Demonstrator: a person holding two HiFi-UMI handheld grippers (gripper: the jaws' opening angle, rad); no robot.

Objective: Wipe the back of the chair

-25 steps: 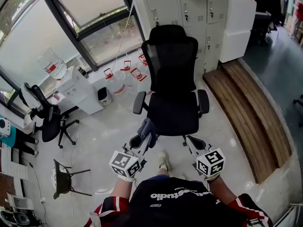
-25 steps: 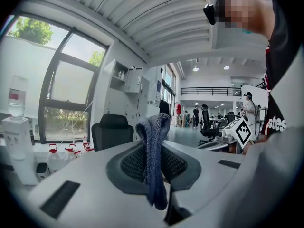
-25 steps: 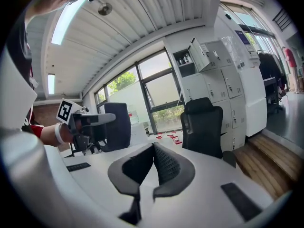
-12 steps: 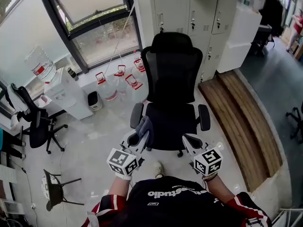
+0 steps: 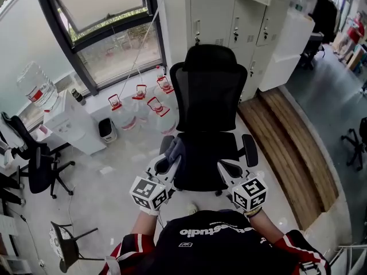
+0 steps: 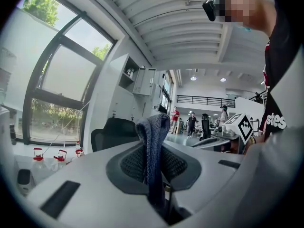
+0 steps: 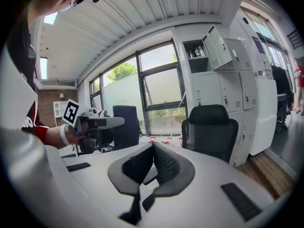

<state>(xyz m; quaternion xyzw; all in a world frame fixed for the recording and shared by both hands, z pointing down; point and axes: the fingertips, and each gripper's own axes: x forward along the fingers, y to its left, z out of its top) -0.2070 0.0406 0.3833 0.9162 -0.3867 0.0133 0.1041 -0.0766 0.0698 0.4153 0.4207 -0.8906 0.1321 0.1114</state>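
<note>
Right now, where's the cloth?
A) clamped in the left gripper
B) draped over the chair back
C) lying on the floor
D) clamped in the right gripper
A: the left gripper view shows the blue-grey cloth pinched between the jaws of the left gripper, while the right gripper has its jaws together on nothing and the chair back is bare.

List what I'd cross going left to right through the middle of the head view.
Small black office chair → white water dispenser → bin → water jugs → mesh chair → wooden step.
</note>
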